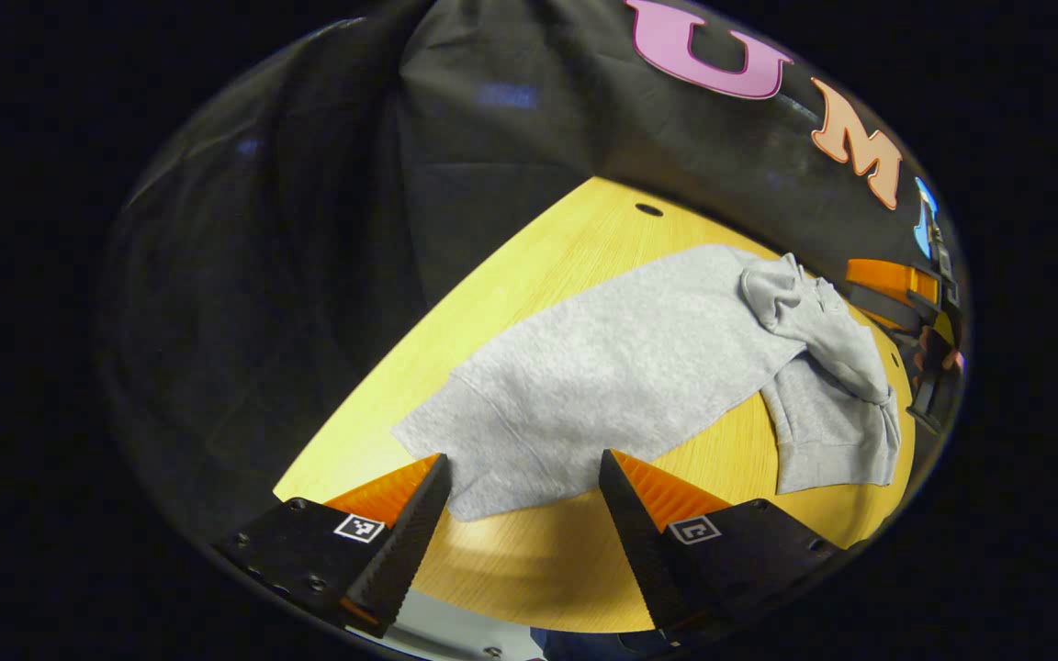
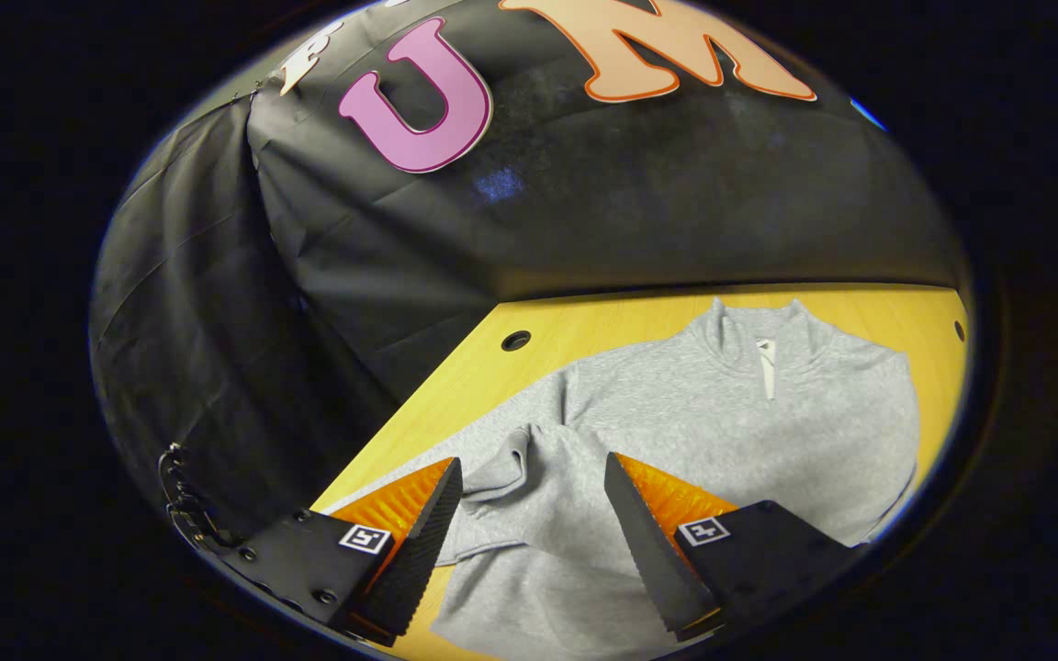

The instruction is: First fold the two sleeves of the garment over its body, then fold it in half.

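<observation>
Grey garment point(image 2: 731, 422) was seen flat on counter point(image 2: 584, 326), one sleeve point(image 1: 823, 330) bunched. Left hand-held gripper point(image 1: 524, 514) and right hand-held gripper point(image 2: 534, 519) were held agape, nothing gripped

We see the sweatshirt point(image 1: 621, 376) lying flat on the table point(image 1: 529, 266). In the left gripper view, one sleeve point(image 1: 814, 321) lies folded over its far right part, and the booth wall point(image 1: 492, 138) stands behind the table. In the right gripper view, the collar point(image 2: 763, 335) lies at the far side, near the wall. A bunched sleeve point(image 2: 515, 473) lies on the left part of the sweatshirt. A small hole point(image 2: 515, 341) sits in the table to the left of the sweatshirt.
</observation>
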A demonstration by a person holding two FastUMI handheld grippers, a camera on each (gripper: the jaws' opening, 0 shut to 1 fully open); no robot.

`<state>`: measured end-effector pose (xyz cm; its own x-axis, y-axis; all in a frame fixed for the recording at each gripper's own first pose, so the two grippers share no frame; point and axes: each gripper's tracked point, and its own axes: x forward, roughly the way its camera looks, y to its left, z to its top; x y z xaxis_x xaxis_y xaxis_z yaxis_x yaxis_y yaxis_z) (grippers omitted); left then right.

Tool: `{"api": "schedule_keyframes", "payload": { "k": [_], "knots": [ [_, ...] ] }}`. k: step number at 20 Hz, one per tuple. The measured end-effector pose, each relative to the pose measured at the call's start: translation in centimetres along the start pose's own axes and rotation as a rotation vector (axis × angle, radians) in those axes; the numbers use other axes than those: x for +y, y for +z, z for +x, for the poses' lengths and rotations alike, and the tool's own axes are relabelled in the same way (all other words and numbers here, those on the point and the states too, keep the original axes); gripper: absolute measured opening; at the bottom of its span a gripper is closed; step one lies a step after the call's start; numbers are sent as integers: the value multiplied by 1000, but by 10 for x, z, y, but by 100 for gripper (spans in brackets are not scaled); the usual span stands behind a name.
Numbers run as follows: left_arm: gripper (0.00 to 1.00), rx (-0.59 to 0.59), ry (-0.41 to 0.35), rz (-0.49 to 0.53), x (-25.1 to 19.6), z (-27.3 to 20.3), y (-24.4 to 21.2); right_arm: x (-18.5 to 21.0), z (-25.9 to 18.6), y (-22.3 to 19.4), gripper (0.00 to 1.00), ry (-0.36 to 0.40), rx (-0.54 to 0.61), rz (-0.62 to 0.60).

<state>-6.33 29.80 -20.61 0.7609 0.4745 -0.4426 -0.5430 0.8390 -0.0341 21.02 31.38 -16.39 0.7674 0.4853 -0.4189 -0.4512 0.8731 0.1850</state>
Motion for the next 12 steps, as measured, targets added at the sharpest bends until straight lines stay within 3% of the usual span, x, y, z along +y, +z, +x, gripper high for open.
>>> {"api": "schedule_keyframes", "payload": {
  "k": [9,12],
  "knots": [
    [92,-50,52,106,3,3,2,-54,-96,27,97,-144,-97,17],
    [73,-55,54,93,3,4,4,-65,-123,11,97,-190,-65,-8]
  ]
}}
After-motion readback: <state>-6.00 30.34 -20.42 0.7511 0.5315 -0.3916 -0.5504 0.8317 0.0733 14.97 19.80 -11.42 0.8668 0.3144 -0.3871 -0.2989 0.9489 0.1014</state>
